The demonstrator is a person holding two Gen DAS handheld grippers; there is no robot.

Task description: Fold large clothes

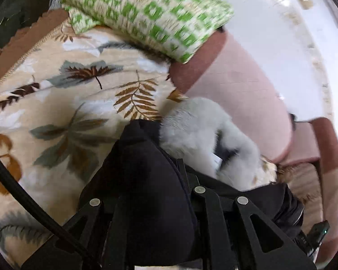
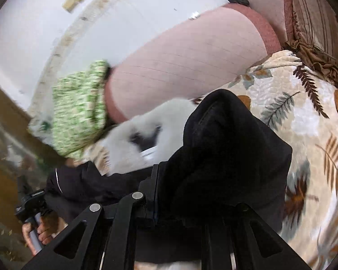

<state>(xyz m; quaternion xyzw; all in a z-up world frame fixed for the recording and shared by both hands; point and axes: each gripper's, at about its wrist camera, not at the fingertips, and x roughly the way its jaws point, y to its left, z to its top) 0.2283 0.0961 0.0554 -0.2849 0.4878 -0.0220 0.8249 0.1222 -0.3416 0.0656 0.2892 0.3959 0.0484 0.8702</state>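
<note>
Over leaf-print blanket (image 1: 56, 103), both tools gripping jacket (image 1: 146, 180).

Landmark: blanket (image 1: 56, 103), spread over sofa seat. Jacket (image 1: 146, 180) draped on blanket's near part, over both grippers' linkages. Fur collar (image 1: 196, 130) laid at jacket's far edge, toward backrest (image 1: 241, 94). Pillow (image 1: 146, 11) propped at blanket's far end, against backrest. Backrest behind blanket.

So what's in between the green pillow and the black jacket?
The jacket's white fluffy collar. In the right wrist view it stretches from the green pillow across to the black jacket, on the leafy blanket. The left wrist view shows it there too.
</note>
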